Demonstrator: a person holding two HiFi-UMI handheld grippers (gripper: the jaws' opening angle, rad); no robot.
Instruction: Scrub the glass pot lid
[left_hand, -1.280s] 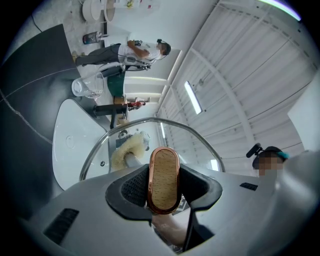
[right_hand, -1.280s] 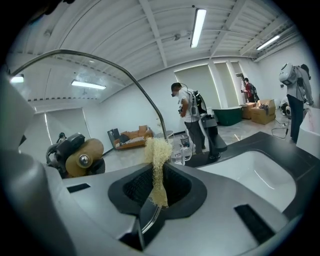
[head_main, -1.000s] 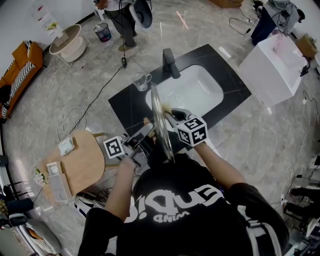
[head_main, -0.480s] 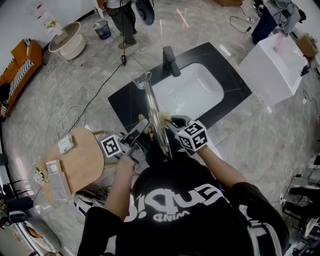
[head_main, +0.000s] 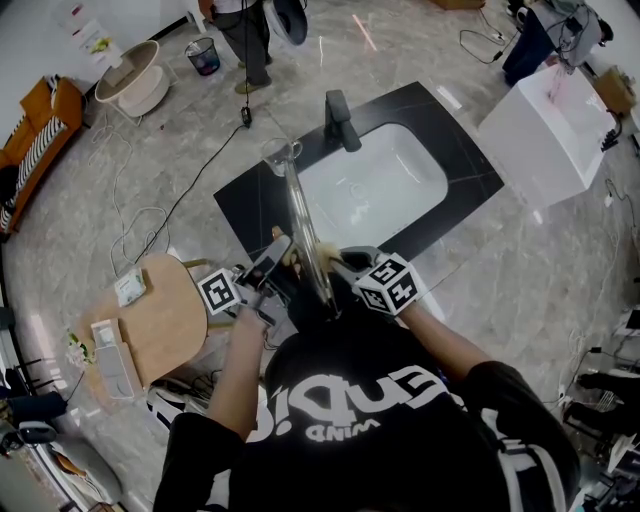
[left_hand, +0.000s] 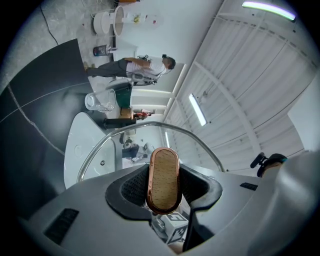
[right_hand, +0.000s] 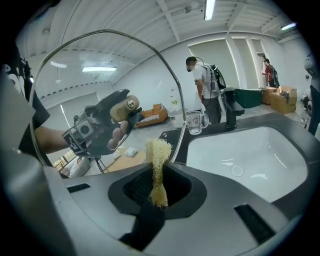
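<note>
Judging by its look, the glass pot lid (head_main: 303, 225) is stiff, rather heavy for its thinness and easy to break. When it is wet it will also be slippery, so the bare glass and the metal rim are poor places to take it. The best place is the wooden knob (left_hand: 163, 179) in its centre, which is dry-looking and thick enough for two jaws. The left gripper (head_main: 281, 254) has exactly this hold: its jaws stand fairly wide but are closed on the knob from both sides, and the lid stands nearly upright on its edge, in the air in front of the person, above the near side of the dark counter and the white sink (head_main: 425, 172). The right gripper (head_main: 338, 259) has its jaws pressed together on a yellow scrubber (right_hand: 158, 169), a soft fibrous piece that sticks out past the fingertips. Its frayed end is at the other face of the lid, near the lower rim; whether it really touches the glass I cannot tell. Hard pressure there could twist the lid around the knob.
</note>
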